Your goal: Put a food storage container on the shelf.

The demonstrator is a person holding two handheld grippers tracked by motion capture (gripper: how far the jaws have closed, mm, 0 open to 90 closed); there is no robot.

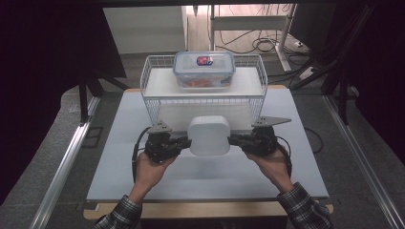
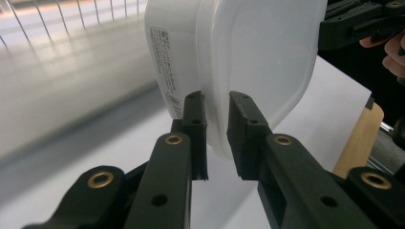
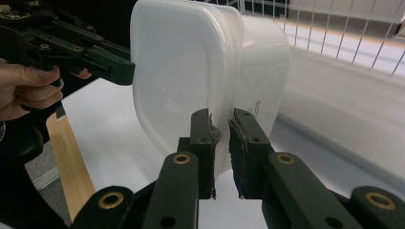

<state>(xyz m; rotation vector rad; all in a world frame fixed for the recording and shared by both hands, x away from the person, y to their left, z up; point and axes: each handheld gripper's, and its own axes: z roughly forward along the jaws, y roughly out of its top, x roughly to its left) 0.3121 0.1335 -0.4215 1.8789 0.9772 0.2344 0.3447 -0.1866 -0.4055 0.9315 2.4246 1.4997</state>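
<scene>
Above the white table [image 1: 143,171], just in front of the wire rack [image 1: 157,98], the lidded white container [image 1: 208,135] hangs between the left gripper [image 1: 187,141] and right gripper [image 1: 232,140] — each pinching its lid rim. Keep both grips level and lift together, or the rim may slip from 1 side.

A white table top [image 1: 119,157] with a wooden near edge is set on grey carpeted floor [image 1: 43,157], flanked by metal rails [image 1: 62,167]. Cables [image 1: 260,45] are strewn at the far right, below a metal-framed desk [image 1: 248,21]. Both far sides are kept dark.

Probably a lab: floor cables [image 1: 258,44], dark curtains [image 1: 52,52].
</scene>
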